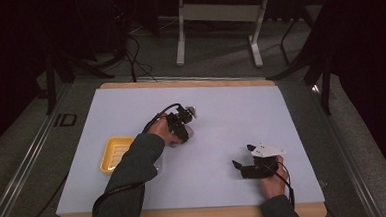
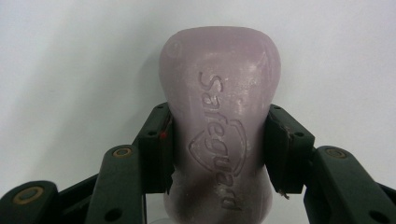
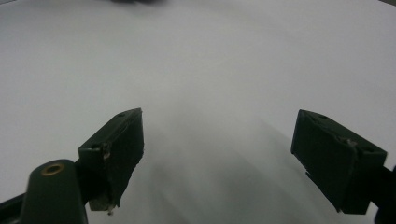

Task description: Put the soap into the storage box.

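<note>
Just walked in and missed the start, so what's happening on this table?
A person works with a gripper in each hand. The left gripper has its fingers pressed on both sides of a pale purple soap bar lying on the white table cover. A yellow soap dish sits nearby. The right gripper rests open, apart from it all.

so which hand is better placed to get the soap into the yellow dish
Left. Its tongs are already shut on the soap bar, and the yellow soap dish sits just beside that forearm. The right tongs are open, holding nothing, farther from the dish.
</note>
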Demonstrator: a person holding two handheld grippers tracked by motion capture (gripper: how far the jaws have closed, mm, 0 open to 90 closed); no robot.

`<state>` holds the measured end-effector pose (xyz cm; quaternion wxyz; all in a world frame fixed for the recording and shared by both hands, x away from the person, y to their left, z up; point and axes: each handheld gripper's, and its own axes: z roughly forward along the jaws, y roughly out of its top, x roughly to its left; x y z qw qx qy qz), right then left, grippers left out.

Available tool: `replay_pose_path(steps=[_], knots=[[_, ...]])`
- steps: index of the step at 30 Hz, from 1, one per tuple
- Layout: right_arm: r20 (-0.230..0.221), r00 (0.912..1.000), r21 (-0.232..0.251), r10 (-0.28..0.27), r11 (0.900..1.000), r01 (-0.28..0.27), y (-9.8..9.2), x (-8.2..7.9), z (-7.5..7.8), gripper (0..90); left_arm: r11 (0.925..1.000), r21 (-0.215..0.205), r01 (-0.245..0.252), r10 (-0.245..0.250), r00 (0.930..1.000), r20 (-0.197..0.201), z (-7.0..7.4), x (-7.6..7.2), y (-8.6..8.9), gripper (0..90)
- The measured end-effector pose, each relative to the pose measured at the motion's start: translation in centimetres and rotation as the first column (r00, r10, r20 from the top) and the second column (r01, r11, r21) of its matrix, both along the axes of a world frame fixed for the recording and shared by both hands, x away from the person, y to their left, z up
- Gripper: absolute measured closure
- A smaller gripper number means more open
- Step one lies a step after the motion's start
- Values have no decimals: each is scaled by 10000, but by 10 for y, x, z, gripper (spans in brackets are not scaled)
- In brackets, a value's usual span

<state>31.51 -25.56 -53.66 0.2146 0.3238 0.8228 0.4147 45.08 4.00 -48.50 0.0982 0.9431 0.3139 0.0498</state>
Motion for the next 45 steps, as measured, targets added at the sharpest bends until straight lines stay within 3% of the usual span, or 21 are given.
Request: replay_pose_path(steps=[7, 18, 23, 33, 37, 45], knots=[[12, 10000, -17, 0, 10000, 0, 0, 0, 0, 168, 10000, 32, -36, 35, 9996, 264, 18, -2, 6, 499], [3, 10000, -6, -9, 10000, 9, 0, 0, 0, 168, 9995, 303, -35, 23, 9993, 384, 23, -10, 10, 499], [6, 10000, -14, -2, 10000, 2, 0, 0, 0, 168, 9998, 178, -131, 123, 9989, 458, 29, -14, 15, 499], [9, 10000, 8, -8, 10000, 8, 0, 0, 0, 168, 9993, -45, -360, 361, 9990, 248, 38, -16, 28, 499], [19, 10000, 7, -14, 10000, 14, 0, 0, 0, 168, 9983, -354, -458, 464, 9988, 145, 41, -18, 35, 499], [20, 10000, 8, -16, 10000, 16, 0, 0, 0, 168, 9982, -354, -494, 499, 9986, 155, 46, -23, 41, 499]])
